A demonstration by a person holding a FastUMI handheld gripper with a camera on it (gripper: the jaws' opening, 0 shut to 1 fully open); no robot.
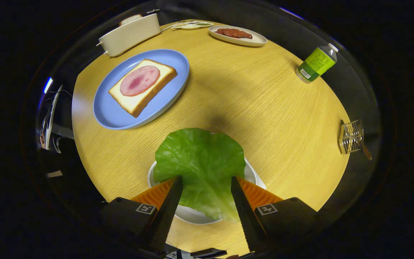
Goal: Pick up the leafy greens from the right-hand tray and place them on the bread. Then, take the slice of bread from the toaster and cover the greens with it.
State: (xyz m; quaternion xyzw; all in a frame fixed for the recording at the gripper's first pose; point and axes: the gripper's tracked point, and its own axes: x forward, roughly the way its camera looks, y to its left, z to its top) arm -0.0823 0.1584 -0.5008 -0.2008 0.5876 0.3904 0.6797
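Round wooden table [250, 104], bare across its middle and right side. Blue plate [171, 64] beyond the fingers to the left, carrying bread [129, 99] topped with a ham slice [139, 80]. White toaster [129, 34] at the far edge behind it. Leafy greens [199, 162] lie on a white tray [252, 174], between the fingers and just ahead. Gripper [206, 183] spread wide, fingers straddling the leaf, not pinching it. Green bottle [316, 64] near the right rim.

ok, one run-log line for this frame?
stage: reaching for lettuce | gripper: open, fingers either side of leaf, no grip | lettuce: on white tray | bread: on blue plate, ham-topped, uncovered
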